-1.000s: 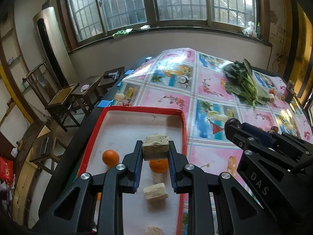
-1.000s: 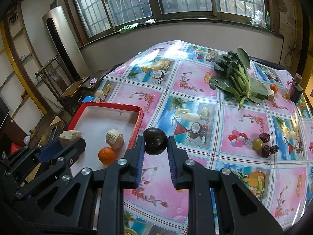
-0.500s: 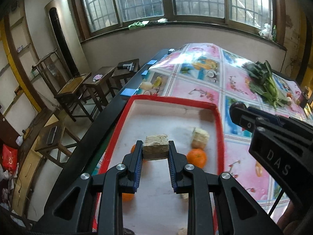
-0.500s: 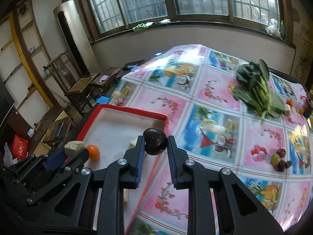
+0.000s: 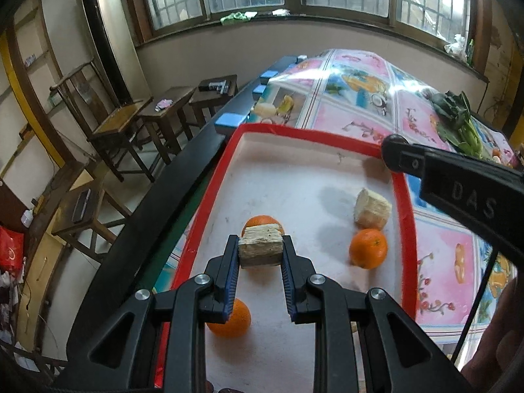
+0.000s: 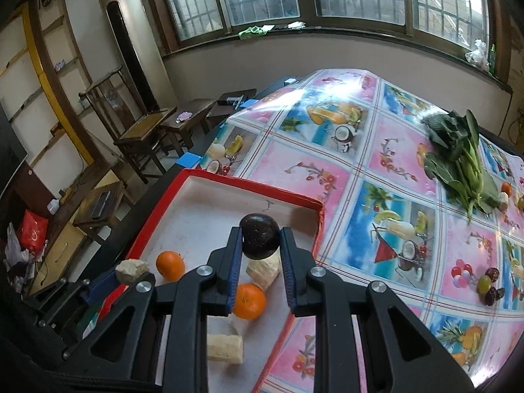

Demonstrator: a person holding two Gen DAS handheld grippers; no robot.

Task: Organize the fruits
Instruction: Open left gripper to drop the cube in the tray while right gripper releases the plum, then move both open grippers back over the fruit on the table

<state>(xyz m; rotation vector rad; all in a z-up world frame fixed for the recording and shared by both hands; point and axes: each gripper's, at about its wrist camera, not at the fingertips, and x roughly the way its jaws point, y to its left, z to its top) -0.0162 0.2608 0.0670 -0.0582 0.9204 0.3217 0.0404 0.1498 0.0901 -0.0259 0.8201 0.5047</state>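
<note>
My left gripper (image 5: 260, 252) is shut on a pale sugarcane chunk (image 5: 260, 249) and holds it above the red-rimmed white tray (image 5: 308, 134). In the tray lie oranges (image 5: 368, 248) (image 5: 261, 221) (image 5: 231, 319) and another sugarcane chunk (image 5: 372, 209). My right gripper (image 6: 260, 241) is shut on a dark round plum (image 6: 260, 235) above the tray's (image 6: 252, 183) far right part. Below it are oranges (image 6: 249, 300) (image 6: 170, 264) and sugarcane chunks (image 6: 263, 270) (image 6: 226, 348). The left gripper with its chunk (image 6: 131, 270) shows at lower left.
Leafy greens (image 6: 458, 160) lie at the table's far right. Grapes and dark fruits (image 6: 489, 286) sit on the patterned tablecloth at right. The table's left edge drops to wooden chairs and stools (image 6: 144, 131). The right gripper's body (image 5: 458, 190) crosses the left wrist view.
Both grippers moved left over the tray with their loads. The right gripper now holds the plum above the tray's inside instead of beside its rim.
</note>
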